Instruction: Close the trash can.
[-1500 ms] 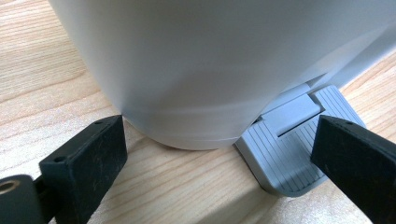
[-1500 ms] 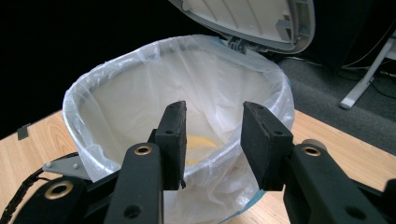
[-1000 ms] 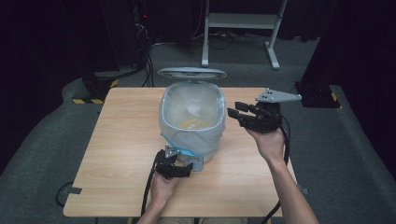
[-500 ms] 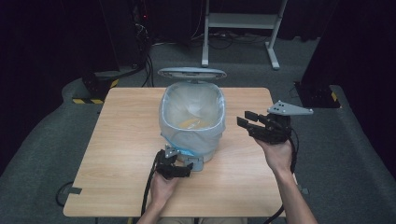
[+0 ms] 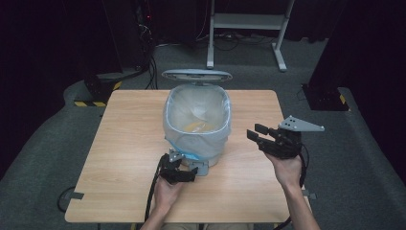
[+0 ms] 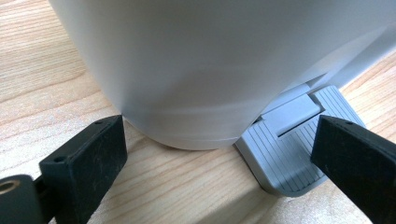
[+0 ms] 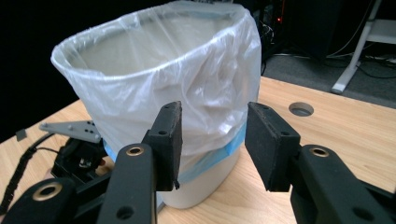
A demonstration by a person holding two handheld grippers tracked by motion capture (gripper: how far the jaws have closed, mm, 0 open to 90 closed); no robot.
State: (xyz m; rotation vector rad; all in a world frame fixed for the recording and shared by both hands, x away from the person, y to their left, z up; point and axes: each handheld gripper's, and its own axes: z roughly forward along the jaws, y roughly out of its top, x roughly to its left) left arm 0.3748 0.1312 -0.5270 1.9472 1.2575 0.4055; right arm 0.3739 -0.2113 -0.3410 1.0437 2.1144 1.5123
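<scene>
A white pedal bin (image 5: 197,120) lined with a clear plastic bag stands mid-table, its lid (image 5: 196,74) tipped up at the back. Something yellow (image 5: 195,127) lies at its bottom. My left gripper (image 5: 184,166) sits low on the table at the bin's near base. It is open, its jaws (image 6: 217,135) spread wide, the right one over the grey ribbed pedal (image 6: 287,151). My right gripper (image 5: 259,136) hovers right of the bin, open and holding nothing. In the right gripper view its jaws (image 7: 212,135) frame the bagged bin (image 7: 163,84).
The wooden table (image 5: 129,143) has bare room left and right of the bin, and a cable hole (image 7: 301,108) near its far right. A white desk frame (image 5: 249,28) and black equipment stand on the floor beyond. A cable (image 5: 152,191) trails from the left gripper off the near edge.
My right gripper has drawn back from the bin's rim, lower and toward the near side, still open. The left gripper and the bin have stayed put.
</scene>
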